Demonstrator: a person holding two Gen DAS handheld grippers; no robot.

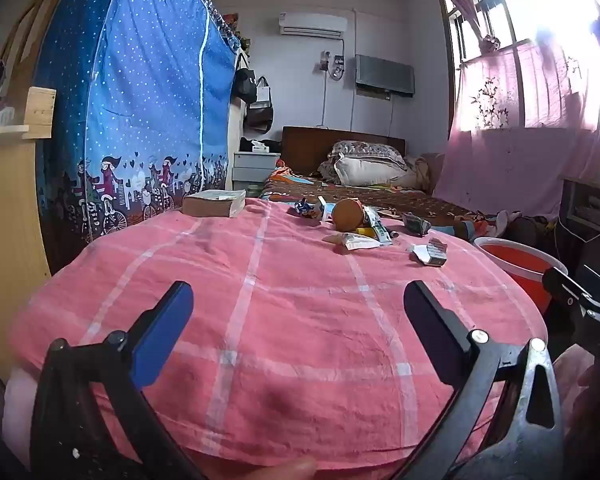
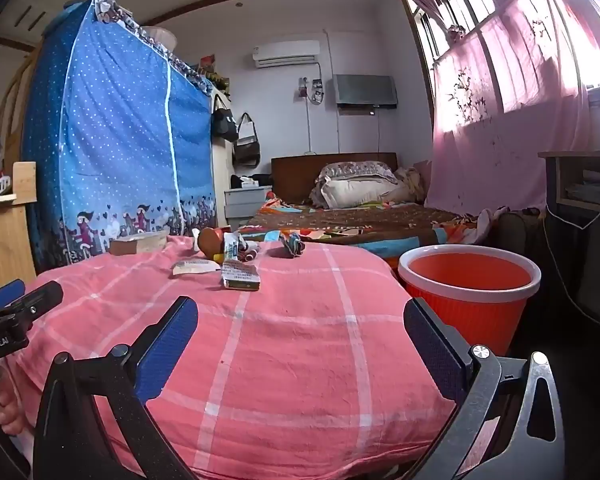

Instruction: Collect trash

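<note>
Pink checked cloth point(image 2: 284, 344) carries scattered trash at its far end; one orange plastic bin point(image 2: 470, 280) stands just beside its right edge.
Left gripper point(image 1: 298, 320) and right gripper point(image 2: 300, 332): both gaping wide, nothing between the jaws. Roughly seven pieces: flat paper wrappers point(image 2: 194, 268), a crushed carton point(image 2: 240, 280), a brown round-ended container point(image 1: 348, 214). Likely light, crumply; pinch edges or folds.

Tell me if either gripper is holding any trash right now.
Nothing is held. The left gripper and right gripper are both open above the pink checked cloth.
</note>
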